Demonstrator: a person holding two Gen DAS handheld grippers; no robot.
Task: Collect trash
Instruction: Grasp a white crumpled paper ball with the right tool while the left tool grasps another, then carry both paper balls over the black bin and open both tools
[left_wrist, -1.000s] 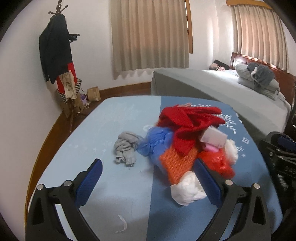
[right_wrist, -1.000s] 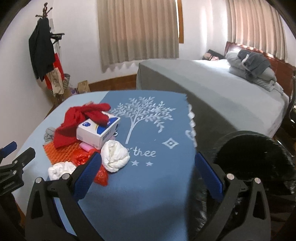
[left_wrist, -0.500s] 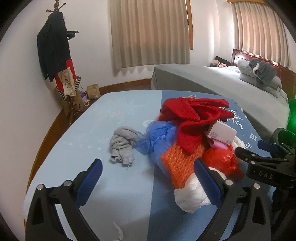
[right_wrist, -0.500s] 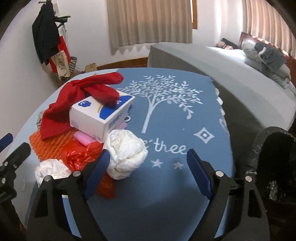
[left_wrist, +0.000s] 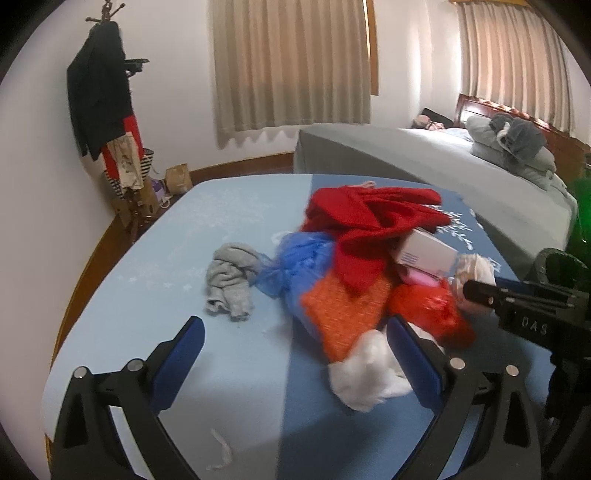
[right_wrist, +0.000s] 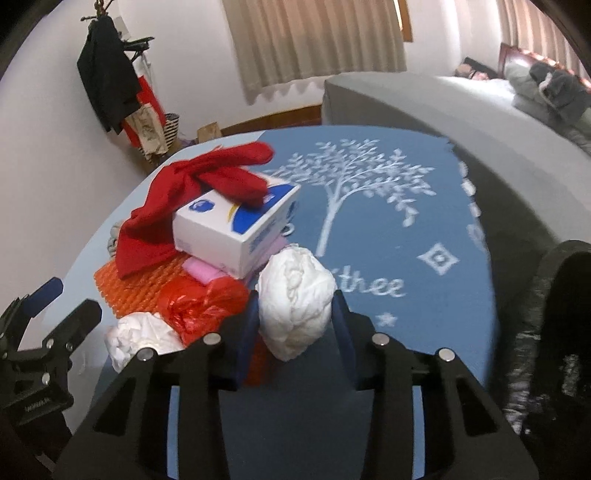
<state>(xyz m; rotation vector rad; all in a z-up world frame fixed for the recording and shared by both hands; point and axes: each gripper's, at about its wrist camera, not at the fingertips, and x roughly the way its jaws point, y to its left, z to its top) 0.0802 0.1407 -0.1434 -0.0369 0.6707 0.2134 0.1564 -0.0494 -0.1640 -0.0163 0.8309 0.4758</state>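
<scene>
A pile lies on the blue table cloth (right_wrist: 424, 206): a red cloth (right_wrist: 207, 184), a white and blue box (right_wrist: 236, 225), an orange mesh (right_wrist: 125, 280), a red plastic bag (right_wrist: 199, 306) and crumpled white paper. My right gripper (right_wrist: 295, 325) has closed around a big white paper wad (right_wrist: 295, 295), its blue pads touching both sides. My left gripper (left_wrist: 291, 354) is open and empty, in front of the pile, with a smaller white wad (left_wrist: 365, 376) by its right finger. A black trash bag (right_wrist: 554, 332) stands at the right.
A grey sock (left_wrist: 229, 280) and a blue plastic bag (left_wrist: 295, 266) lie left of the pile. A small white scrap (left_wrist: 221, 450) lies near the front edge. A bed (left_wrist: 424, 158) stands behind the table, a coat rack (left_wrist: 107, 110) at the left wall.
My right gripper moved forward to the big white wad and narrowed its fingers onto it. My left gripper drifted slightly and stayed open.
</scene>
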